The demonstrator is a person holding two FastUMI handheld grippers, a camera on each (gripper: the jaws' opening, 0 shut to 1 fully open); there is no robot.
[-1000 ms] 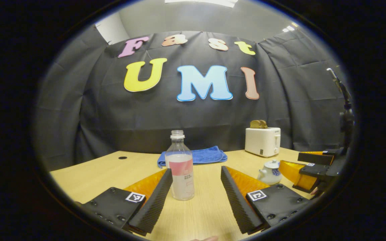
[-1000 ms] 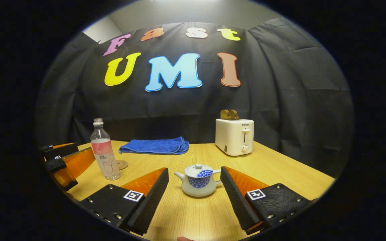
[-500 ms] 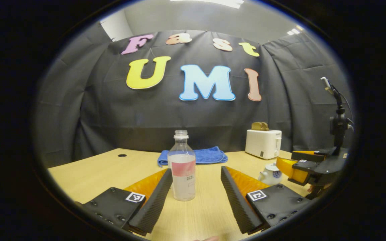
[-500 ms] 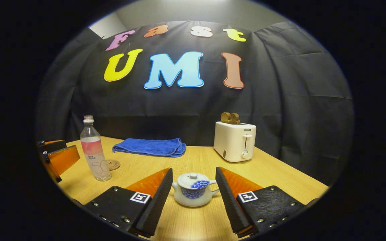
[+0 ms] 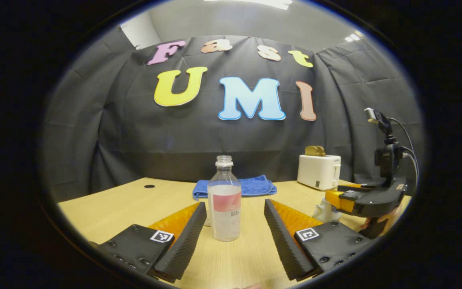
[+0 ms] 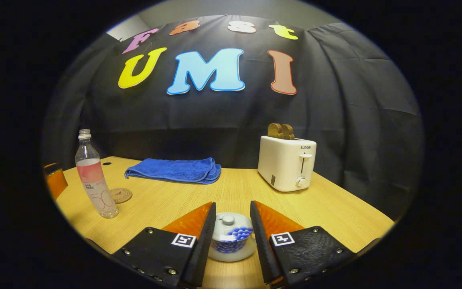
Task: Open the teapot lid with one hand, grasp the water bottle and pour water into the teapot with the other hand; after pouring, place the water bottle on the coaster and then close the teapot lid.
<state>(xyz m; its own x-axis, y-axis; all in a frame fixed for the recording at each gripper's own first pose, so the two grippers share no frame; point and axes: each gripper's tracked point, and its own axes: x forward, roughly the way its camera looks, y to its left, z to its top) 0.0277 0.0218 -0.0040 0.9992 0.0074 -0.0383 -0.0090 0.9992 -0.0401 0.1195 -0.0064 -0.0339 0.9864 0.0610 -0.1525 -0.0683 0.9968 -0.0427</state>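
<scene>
Two grippers were at work over one light wooden table (image 6: 335, 200). One clear plastic water bottle with a pink label (image 5: 225, 200), uncapped and upright, stood on the table between the left gripper (image 5: 235, 218)'s two fingers, which were spread wide and clear of it on both sides. One small white ceramic teapot with a blue pattern (image 6: 231, 239) sat to the right of the bottle, its lid (image 6: 227, 220) on. The right gripper (image 6: 231, 224) straddled the teapot, its fingers fairly narrow and close beside the lid; whether they touched it could not be told. One round brown coaster (image 6: 120, 195) lay just beside the bottle. Behind the bottle lay one folded blue cloth (image 6: 175, 169). One white toaster (image 6: 287, 162) holding two brown slices (image 6: 280, 131) stood well to the right of the bottle, behind the teapot.
</scene>
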